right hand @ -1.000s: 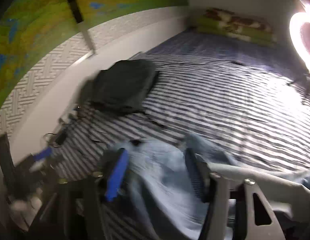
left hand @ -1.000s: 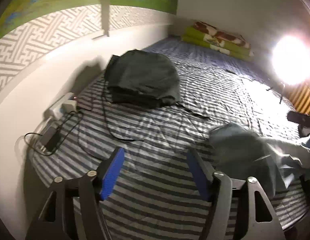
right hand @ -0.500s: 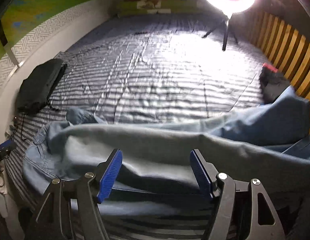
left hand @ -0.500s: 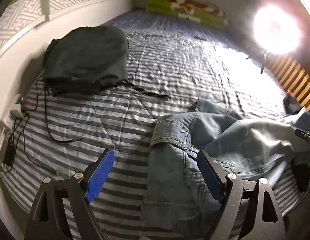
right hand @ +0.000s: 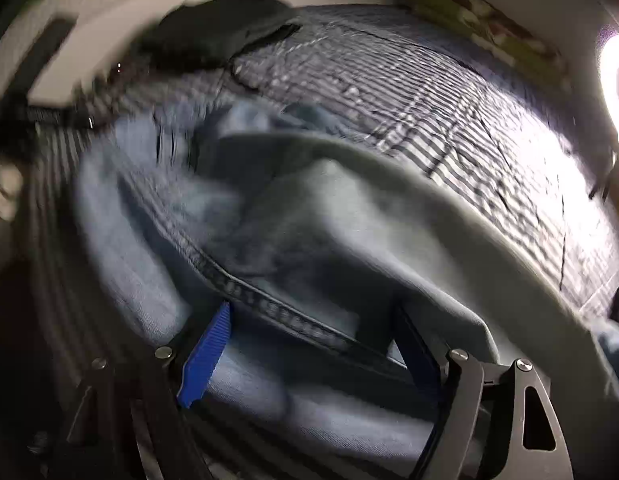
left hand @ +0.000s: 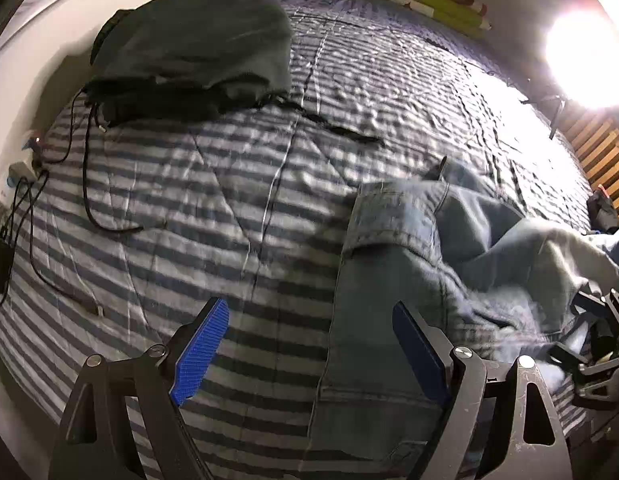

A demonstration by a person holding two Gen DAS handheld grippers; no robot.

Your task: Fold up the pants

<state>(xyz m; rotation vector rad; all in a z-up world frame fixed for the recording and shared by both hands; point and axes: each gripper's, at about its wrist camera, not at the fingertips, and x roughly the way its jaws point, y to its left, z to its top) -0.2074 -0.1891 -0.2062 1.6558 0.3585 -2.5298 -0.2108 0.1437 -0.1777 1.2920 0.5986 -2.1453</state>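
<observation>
1. Two blue-padded fingers of the left hand-held gripper [left hand: 305, 344] stand wide apart over the striped bed [left hand: 213, 200], clamping nothing; the crumpled jeans [left hand: 409, 272] lie to its right, partly under one finger.
2. Left view alone shows cables [left hand: 85, 184], a dark bag [left hand: 193, 44] near the wall, and the bright lamp [left hand: 589, 60].
3. In the blurred right view, the right hand-held gripper [right hand: 313, 344] is spread, jeans [right hand: 309, 216] draped between its fingers.

Dim room; ring light [left hand: 589, 64] glares upper right, blown out. Right wrist view motion-blurred; fisheye edges warped, dark.
</observation>
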